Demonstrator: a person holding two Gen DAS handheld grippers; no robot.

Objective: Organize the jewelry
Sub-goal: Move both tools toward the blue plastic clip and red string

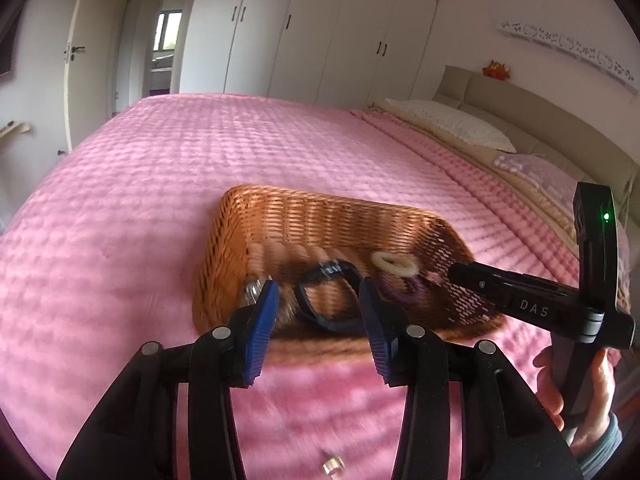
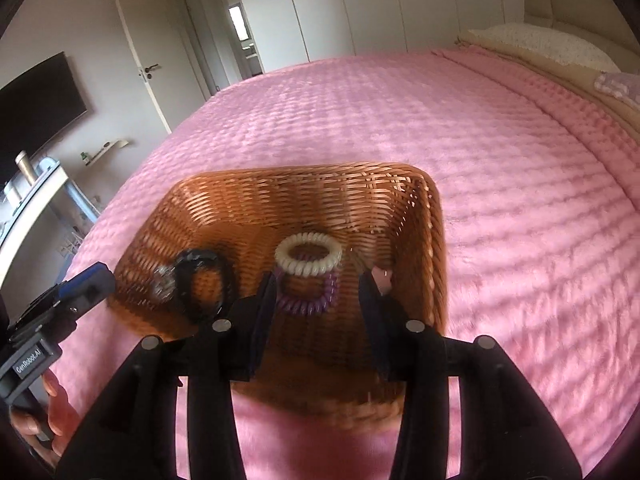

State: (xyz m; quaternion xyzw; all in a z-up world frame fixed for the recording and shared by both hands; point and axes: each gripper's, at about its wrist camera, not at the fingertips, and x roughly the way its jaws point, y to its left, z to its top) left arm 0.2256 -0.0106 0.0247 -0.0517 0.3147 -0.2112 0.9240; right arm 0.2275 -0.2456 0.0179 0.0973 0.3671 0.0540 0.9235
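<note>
The left gripper point(image 1: 318, 292) hangs over the near rim of a wicker basket point(image 1: 400, 216), its blue-padded fingers point(image 1: 262, 328) spread apart with nothing pinched; a black bracelet point(image 1: 326, 298) lies on the basket floor in the gap seen between them. The right gripper point(image 2: 318, 288) is likewise spread and empty above the same near rim, and a purple spiral band point(image 2: 306, 300) lies in the basket below the space between its fingers. A cream spiral band point(image 2: 309, 258) rests overlapping the purple one on its far side. To the left of the black bracelet sits a clear, glittery piece point(image 2: 164, 282), blurred and hard to make out. A small pink thing point(image 2: 382, 278) shows by the tip of the right gripper's right finger; whether it touches cannot be told.

Writing: the right gripper's body, seen from the left wrist view, carries the letters "DAS"; the left gripper's body, seen from the right wrist view, bears a label reading "GenRobot.AI". A green light point(image 1: 606, 216) glows on the right tool's frame.

The basket stands on a pink quilted bedspread point(image 1: 160, 184), with bare cover open all round it. Its woven walls rise on every side of the jewelry, so the way in is from above. One small metallic piece point(image 1: 333, 467) lies on the spread near the bottom edge of the left view, outside the basket. Pillows point(image 1: 452, 122) and a headboard lie to the right, white wardrobes point(image 1: 320, 28) and a door point(image 2: 144, 64) beyond.
</note>
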